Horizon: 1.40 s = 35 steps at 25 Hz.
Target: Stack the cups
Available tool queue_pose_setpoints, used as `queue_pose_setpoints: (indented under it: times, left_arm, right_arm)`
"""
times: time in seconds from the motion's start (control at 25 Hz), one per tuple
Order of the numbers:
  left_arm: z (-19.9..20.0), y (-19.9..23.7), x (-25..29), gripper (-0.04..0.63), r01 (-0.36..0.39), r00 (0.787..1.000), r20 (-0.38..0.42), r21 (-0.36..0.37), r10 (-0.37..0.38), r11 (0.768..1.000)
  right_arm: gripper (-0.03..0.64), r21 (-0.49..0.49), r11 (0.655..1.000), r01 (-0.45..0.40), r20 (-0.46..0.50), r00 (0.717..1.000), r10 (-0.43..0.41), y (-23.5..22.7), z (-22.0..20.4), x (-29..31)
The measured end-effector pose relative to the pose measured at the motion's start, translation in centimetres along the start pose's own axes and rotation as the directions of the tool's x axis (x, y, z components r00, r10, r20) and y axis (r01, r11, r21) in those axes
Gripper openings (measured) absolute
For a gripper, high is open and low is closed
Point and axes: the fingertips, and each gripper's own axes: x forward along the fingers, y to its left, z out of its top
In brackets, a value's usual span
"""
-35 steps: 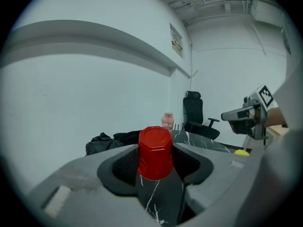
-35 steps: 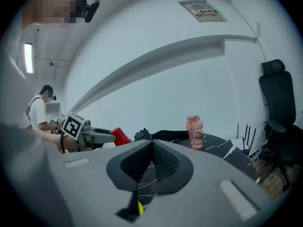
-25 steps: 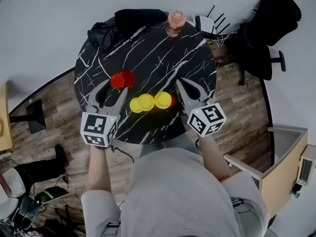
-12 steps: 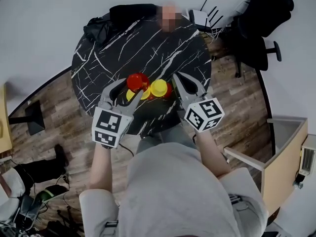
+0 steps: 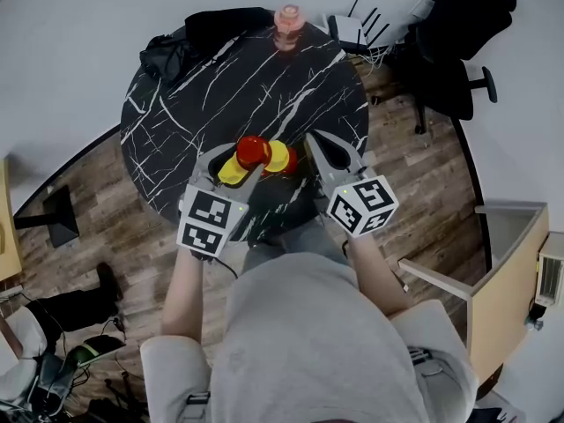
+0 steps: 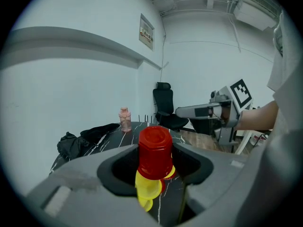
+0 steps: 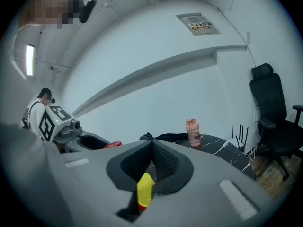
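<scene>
Left fingers: the left gripper [image 5: 240,161] gripped the red cup [image 5: 252,151], one finger on each side of it.
Right fingers: the right gripper [image 5: 315,144] had its fingers closed on each other, with nothing between them.
Red cup: it hung upside down, base uppermost, over the yellow cups [image 5: 280,157] near the near edge of the counter [image 5: 220,86]. We could not tell whether it touched them.
Head view only: we saw the counter's full round outline and the plank floor [image 5: 97,210] around it. The right gripper sat just right of the cups, apart from them.
Left gripper view only: we saw the red cup's whole side, from rim to base, with yellow rims directly beneath its mouth. The right gripper stood across the counter with its marker cube on top.
Right gripper view only: we saw the seam where its fingers met. Below them was one yellow cup with a sliver of red under it.
Materials: the cups were glossy, tapered plastic. The counter was black and stone-like, with white veins. The fingers were smooth grey shells with dark pads [image 7: 163,161], and the right pair's pads were cross-hatched.
Background: a pink bottle [image 5: 288,18] stood at the counter's far edge, near a crumpled black cloth [image 5: 194,38]. A black chair [image 5: 458,42] stood beyond.
</scene>
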Motion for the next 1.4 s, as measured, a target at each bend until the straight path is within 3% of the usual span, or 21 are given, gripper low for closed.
queue_pose_setpoints:
  times: [0.48,1.4]
  left_arm:
    - [-0.4,-0.3,1.4,0.227,0.007,1.000,-0.028,-0.022,-0.008,1.000]
    - [-0.5,-0.3,1.4,0.250,0.006,1.000,-0.017,0.003,-0.006,1.000]
  right_arm:
    - [0.000,0.008,1.000,-0.001,-0.008,1.000,0.001,-1.4,0.0,-0.3]
    - [0.000,0.002,1.000,-0.007,-0.006,1.000,0.007,-1.8,0.4,-0.3]
